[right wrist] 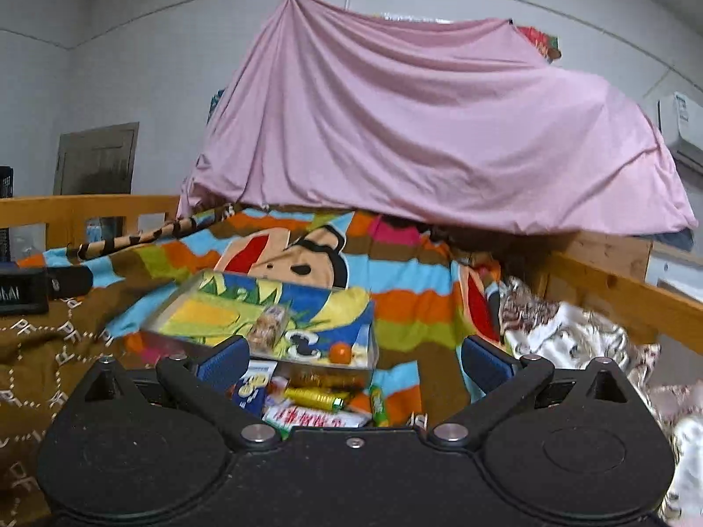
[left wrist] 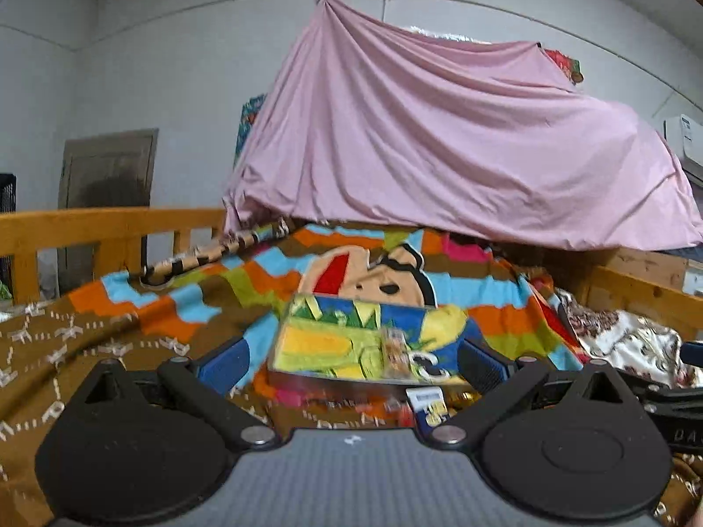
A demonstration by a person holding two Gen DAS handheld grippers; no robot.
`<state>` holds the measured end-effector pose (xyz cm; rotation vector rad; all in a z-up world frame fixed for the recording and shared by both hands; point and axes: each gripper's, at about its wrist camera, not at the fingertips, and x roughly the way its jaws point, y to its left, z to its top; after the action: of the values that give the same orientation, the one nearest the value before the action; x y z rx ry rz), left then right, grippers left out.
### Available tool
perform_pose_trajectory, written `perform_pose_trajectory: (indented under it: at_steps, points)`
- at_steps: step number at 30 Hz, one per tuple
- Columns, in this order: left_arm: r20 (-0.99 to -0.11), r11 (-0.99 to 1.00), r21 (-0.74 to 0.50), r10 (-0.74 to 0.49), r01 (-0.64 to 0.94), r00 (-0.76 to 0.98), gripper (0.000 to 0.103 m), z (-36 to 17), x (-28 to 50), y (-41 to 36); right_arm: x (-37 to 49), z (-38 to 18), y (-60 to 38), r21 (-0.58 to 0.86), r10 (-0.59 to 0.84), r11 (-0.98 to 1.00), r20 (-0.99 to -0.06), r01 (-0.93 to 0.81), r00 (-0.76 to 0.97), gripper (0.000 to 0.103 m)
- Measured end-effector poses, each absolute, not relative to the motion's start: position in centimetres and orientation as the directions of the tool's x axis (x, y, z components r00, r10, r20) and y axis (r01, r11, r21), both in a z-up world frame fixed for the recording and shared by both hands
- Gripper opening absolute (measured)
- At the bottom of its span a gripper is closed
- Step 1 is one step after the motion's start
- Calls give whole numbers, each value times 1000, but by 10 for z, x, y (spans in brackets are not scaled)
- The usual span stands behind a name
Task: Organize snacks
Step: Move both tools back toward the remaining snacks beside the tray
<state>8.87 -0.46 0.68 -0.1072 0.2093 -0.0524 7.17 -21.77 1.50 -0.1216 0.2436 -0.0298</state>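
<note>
Left gripper (left wrist: 351, 358) jaws spread wide, nothing held; right gripper (right wrist: 353, 358) same, wide apart, empty. Clear box (right wrist: 263, 320) on bed blanket (right wrist: 404, 281), just ahead of both. Inside box: small wrapped snack (right wrist: 268, 327), orange round item (right wrist: 339, 353). Loose snacks heaped at box near edge: gold wrapped piece (right wrist: 312, 397), green stick (right wrist: 378, 404), blue pack (right wrist: 250, 384), red-white pack (right wrist: 316, 419). Judged light, crinkly, slippery, crushable; pinch across middle, gentle squeeze. Pink sheet (right wrist: 417, 118) hangs behind box.

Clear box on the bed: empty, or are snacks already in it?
Not empty. The clear box holds a small wrapped snack and an orange ball; more snacks lie outside it.
</note>
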Motion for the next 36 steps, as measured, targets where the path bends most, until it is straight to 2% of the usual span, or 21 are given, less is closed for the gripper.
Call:
perform_pose_trajectory:
  at_steps: [8, 15, 23, 31, 36]
  points:
    - [-293, 994, -94, -78, 53, 953, 103, -11, 87, -12, 73, 5, -215, -115, -44, 993, -325, 7, 945, 102]
    - [-362, 996, -76, -61, 36, 930, 103, -27, 90, -10, 92, -9, -214, -125, -57, 992, -458, -1, 887, 102]
    - [-438, 997, -72, -59, 30, 897, 103, -41, 98, -12, 104, -15, -213, -118, -53, 993, -534, -13, 844, 102]
    - [-490, 998, -57, -55, 31, 870, 103, -51, 109, -15, 130, -18, -225, -14, 37, 998, -647, -61, 762, 102]
    - [-525, 997, -61, -73, 48, 848, 103, -55, 125, -17, 149, -14, -226, -27, 98, 988, -648, -152, 755, 102]
